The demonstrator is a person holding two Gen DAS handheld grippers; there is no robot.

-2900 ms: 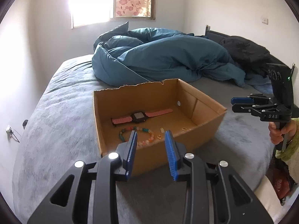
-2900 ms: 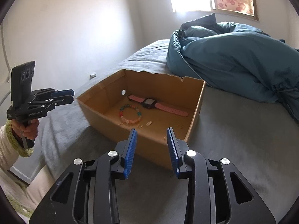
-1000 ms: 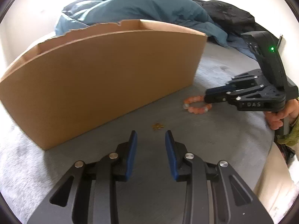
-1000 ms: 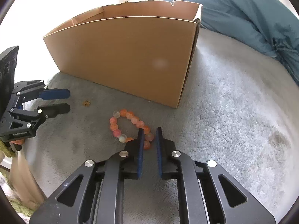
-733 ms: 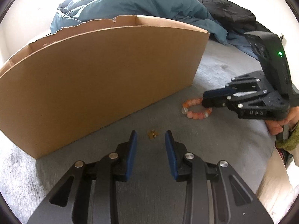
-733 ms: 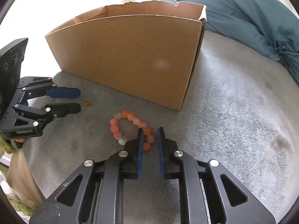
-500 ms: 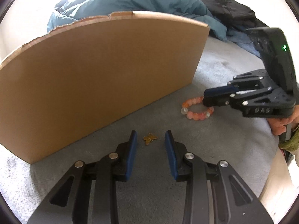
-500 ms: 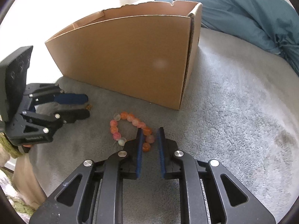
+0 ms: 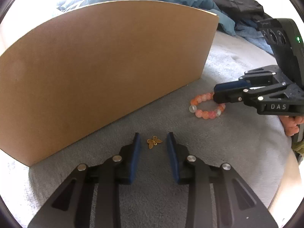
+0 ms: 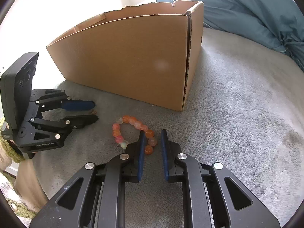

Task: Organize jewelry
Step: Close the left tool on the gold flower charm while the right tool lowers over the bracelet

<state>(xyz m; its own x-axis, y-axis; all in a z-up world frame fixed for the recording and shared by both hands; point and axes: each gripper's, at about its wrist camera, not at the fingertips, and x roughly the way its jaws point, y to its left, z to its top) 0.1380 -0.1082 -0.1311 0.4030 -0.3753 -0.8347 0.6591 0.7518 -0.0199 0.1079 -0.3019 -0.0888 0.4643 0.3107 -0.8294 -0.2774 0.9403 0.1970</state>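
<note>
A small gold butterfly charm (image 9: 154, 142) lies on the grey bed cover in front of the cardboard box (image 9: 106, 57). My left gripper (image 9: 153, 138) is open, low over the cover, with the charm between its fingertips. An orange and pink bead bracelet (image 10: 133, 131) lies on the cover to the right of the charm; it also shows in the left wrist view (image 9: 206, 106). My right gripper (image 10: 153, 137) is open and straddles the bracelet's near side, one bead strand between its fingers. The box (image 10: 133, 60) hides its contents from both views.
The grey bed cover (image 10: 237, 104) spreads to the right of the box. A rumpled teal duvet (image 10: 237, 5) lies behind the box. Dark clothing (image 9: 237, 3) lies at the far right. The bed edge runs close behind both grippers.
My left gripper has moved forward and down until the charm sits between its fingertips. My right gripper has opened a little around the bracelet's near strand.
</note>
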